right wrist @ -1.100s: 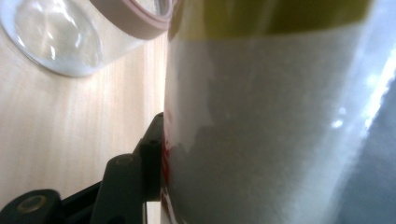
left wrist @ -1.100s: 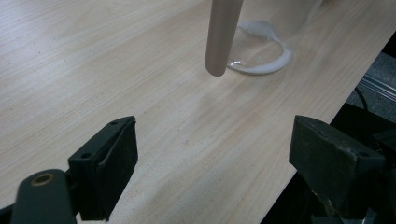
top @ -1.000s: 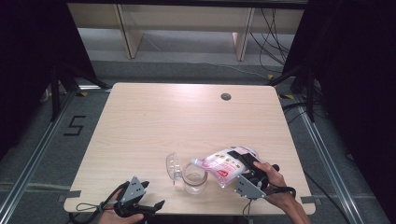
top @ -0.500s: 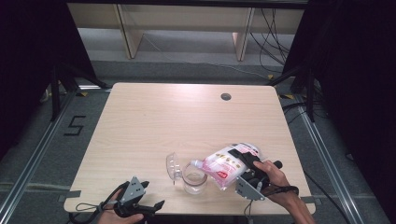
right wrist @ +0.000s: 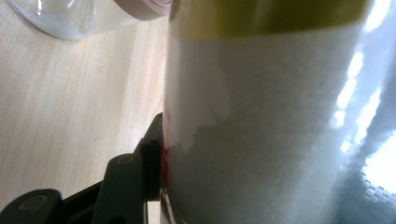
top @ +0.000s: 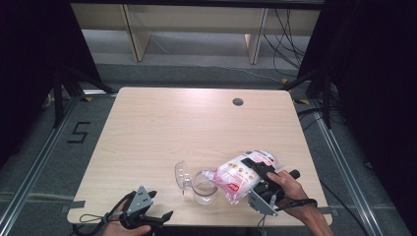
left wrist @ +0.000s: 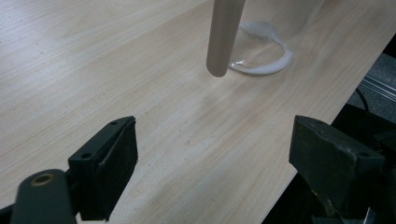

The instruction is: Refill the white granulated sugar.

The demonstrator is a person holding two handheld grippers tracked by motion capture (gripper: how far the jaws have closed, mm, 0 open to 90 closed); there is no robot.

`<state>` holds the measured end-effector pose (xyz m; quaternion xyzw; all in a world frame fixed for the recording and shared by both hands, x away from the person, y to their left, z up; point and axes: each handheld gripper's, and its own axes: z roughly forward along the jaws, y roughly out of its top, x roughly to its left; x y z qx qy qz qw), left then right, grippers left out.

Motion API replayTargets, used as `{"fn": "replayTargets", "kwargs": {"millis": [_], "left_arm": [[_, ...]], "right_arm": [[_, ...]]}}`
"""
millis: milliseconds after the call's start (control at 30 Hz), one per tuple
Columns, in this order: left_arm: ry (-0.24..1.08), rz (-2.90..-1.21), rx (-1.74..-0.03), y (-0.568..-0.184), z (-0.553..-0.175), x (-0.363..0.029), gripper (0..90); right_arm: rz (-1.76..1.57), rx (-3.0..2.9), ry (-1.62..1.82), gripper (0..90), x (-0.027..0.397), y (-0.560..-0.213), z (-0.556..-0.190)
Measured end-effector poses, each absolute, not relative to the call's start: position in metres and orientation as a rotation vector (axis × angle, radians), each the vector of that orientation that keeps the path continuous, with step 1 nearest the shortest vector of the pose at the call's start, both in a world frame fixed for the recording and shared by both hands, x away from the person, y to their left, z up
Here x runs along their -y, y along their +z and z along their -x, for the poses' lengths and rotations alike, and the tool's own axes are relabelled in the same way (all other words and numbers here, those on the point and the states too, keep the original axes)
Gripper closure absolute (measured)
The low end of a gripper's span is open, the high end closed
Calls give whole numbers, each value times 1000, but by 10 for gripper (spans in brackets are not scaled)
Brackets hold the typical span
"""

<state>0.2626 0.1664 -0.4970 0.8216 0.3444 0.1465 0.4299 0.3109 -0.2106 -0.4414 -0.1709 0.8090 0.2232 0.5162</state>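
— High view showed the pouch [top: 242, 173] lying tilted over the near right part of the table [top: 196, 123], its spout at the rim of the clear jar [top: 204, 186]. Did you see who held it?

— Yes, the right gripper [top: 262, 178] held it. Its jaws were clamped around the pouch body, about half wide, and the right gripper view had the white granules pressed against the black jaw.

— And the long axis?

— It ran from the gripper, at the right, down and leftward to the jar. So I judged that the pouring depended on keeping the spout over the jar mouth.

— What about the other hand?

— The left gripper [top: 147, 216] rested at the near edge, well apart from the jar, with jaws wide and nothing between them. The jar lid [top: 182, 173] stood open just beside the jar. The right hand [top: 290, 189] was clearly the nearer one.
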Motion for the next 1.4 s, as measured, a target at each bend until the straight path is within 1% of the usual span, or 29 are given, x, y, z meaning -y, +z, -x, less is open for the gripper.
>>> {"fn": "replayTargets", "kwargs": {"millis": [467, 533, 667, 700, 867, 1033, 1133, 1167, 1400], "left_arm": [[369, -2060, -860, -496, -262, -167, 152], [368, -2064, -856, -496, -262, -167, 152], [366, -2051, -863, -496, -262, -167, 152], [374, -2058, -857, -496, -263, -167, 152], [365, -2043, -864, -497, -263, -166, 152], [363, -2041, -863, -497, -263, -166, 152], [372, -2040, -862, -498, -263, -166, 152], [372, -2045, -857, -498, -263, -166, 152], [373, -2054, -862, -496, -262, -167, 152]], "right_arm": [[524, -1872, 406, 503, 209, -434, -303], [548, -1849, 338, 504, 208, -435, -302], [527, -1859, 334, 504, 208, -437, -300], [572, -1829, 309, 505, 206, -435, -301], [550, -1846, 318, 506, 206, -437, -299], [596, -1824, 282, 507, 204, -437, -300], [562, -1841, 266, 507, 205, -439, -298], [624, -1800, 228, 507, 202, -435, -298], [605, -1802, 212, 509, 202, -433, -296]]}}
